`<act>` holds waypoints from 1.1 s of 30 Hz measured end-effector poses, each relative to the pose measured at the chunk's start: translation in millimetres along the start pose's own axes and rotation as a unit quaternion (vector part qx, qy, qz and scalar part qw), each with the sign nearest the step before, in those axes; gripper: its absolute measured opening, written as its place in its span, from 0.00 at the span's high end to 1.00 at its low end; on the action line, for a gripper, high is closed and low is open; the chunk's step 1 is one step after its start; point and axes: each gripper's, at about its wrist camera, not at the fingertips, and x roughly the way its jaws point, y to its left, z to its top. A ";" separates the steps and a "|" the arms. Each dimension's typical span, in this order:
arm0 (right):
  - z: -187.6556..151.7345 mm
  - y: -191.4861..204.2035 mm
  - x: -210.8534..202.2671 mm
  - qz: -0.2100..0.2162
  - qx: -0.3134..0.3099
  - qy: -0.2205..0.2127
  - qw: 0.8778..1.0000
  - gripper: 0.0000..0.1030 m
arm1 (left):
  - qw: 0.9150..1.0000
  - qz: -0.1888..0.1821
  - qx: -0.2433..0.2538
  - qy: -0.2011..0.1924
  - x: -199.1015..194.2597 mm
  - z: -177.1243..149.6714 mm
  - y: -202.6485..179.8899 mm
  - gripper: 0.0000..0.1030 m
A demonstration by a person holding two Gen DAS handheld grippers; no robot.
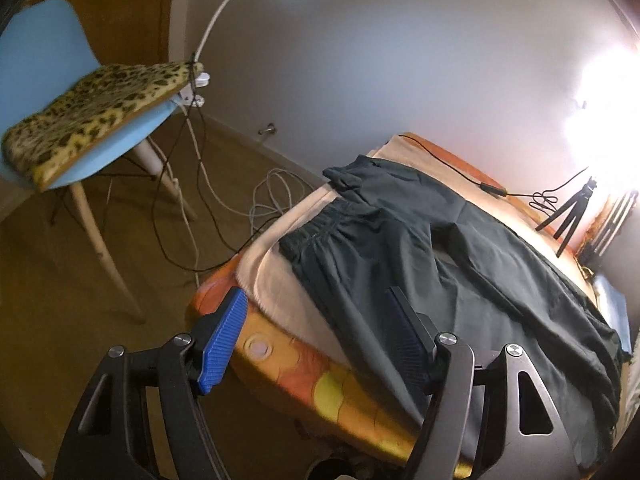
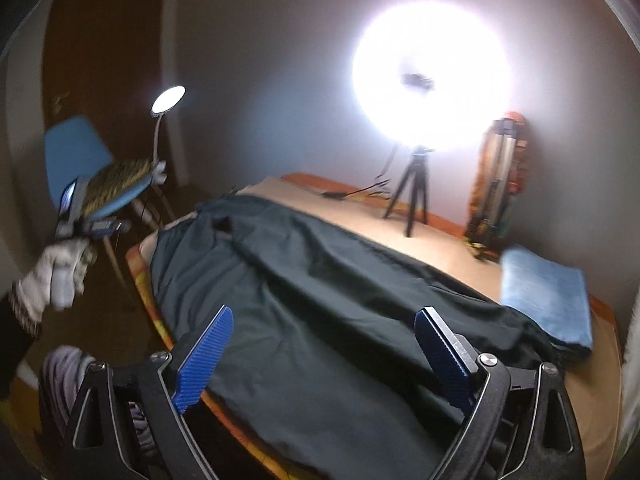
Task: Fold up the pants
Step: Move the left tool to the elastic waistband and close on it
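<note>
Dark green pants (image 1: 460,280) lie spread on a cloth-covered table, elastic waistband at the far left, legs running right. They fill the middle of the right wrist view (image 2: 320,300). My left gripper (image 1: 316,304) is open and empty, above the table's near left edge, its right finger over the pants. It also shows far left in the right wrist view (image 2: 94,226), held by a gloved hand. My right gripper (image 2: 324,324) is open and empty, just above the pants near the table's front edge.
A cream cloth (image 1: 280,280) covers the orange table (image 1: 340,396). A small tripod (image 2: 412,196) with a ring light (image 2: 432,80) and a cable stand at the back. A folded blue towel (image 2: 548,300) lies right. A blue chair (image 1: 40,60) with a leopard cushion and a clip lamp stands left.
</note>
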 end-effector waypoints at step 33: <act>-78.6 62.2 142.9 0.156 -0.063 0.162 0.972 0.17 | 0.992 0.063 -0.050 0.094 133.9 23.4 15.0 0.32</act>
